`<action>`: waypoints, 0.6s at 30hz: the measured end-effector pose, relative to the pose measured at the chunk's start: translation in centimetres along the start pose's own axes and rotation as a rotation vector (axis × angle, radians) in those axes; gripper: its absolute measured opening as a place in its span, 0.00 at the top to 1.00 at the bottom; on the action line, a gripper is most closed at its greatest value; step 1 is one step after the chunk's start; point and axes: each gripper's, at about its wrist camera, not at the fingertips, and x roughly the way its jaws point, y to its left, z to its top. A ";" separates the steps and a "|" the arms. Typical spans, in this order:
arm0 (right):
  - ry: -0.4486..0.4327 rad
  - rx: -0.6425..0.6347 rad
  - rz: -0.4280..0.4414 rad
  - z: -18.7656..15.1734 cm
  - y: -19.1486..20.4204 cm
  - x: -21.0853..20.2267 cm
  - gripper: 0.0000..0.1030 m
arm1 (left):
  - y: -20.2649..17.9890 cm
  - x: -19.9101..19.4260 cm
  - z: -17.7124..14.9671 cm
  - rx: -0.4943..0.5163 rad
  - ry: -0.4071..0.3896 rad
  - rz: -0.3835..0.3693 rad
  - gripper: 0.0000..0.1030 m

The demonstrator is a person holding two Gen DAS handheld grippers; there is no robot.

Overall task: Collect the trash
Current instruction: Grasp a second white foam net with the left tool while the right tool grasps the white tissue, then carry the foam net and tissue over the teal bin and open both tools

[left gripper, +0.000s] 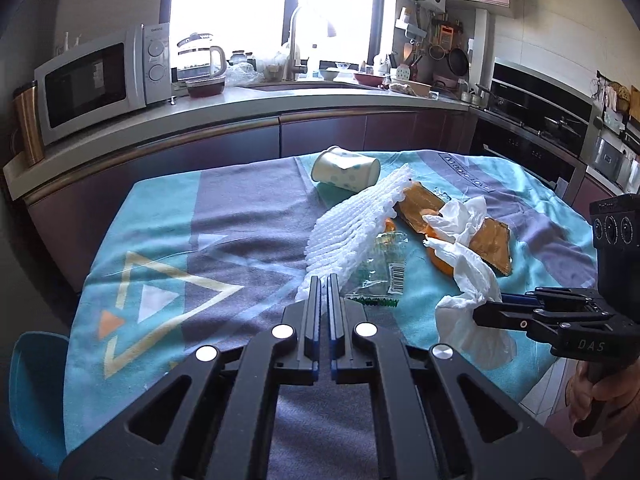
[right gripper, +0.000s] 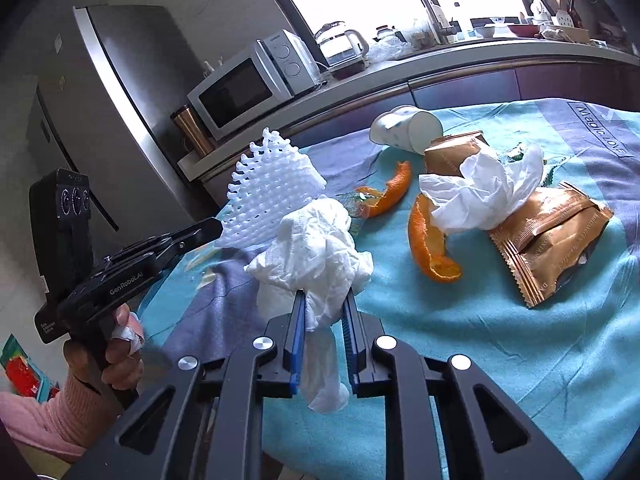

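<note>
Left gripper (left gripper: 323, 280): jaws pinched on the near edge of the white foam fruit net (left gripper: 352, 224), lifted off the striped cloth (left gripper: 168, 216).

Right gripper (right gripper: 323, 300): nearly closed, clamped on a crumpled white tissue (right gripper: 316, 248) held above the cloth.

Handling, judged: both items featherlight. The net is springy open mesh and an edge pinch suffices. The tissue is soft, compressible and tears easily, so grip the bulk.

Still lying on the cloth: curled orange peel (right gripper: 434, 248), crinkly gold foil wrappers (right gripper: 548, 240), a tipped paper cup (right gripper: 404, 126).

Two close tool-mounted views, shared table (left gripper: 248, 216)
</note>
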 end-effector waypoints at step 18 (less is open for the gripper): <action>0.021 -0.092 0.116 1.5 4.9 2.3 0.84 | 6.7 -7.1 -1.7 -0.138 -0.070 0.117 0.97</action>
